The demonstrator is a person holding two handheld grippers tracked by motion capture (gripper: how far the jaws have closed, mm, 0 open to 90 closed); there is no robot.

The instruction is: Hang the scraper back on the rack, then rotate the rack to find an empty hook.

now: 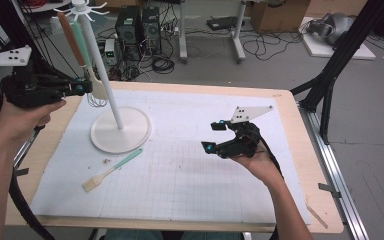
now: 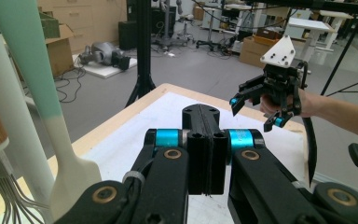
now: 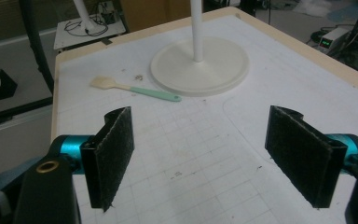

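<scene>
A pale wooden table (image 1: 300, 150) is carrying a white gridded mat (image 1: 190, 170) that is covering nearly all of its top. On the mat, the round white stand base (image 1: 121, 130) is sitting toward ten o'clock from the mat's middle. A mint-handled spatula (image 1: 111, 171) is lying flat at about five o'clock of that base, just beside its rim, its wooden blade pointing toward seven o'clock.

Left gripper (image 2: 204, 140) closed — right gripper (image 3: 212, 158) agape

overhead forward-down, two gripper-mounted close views
</scene>
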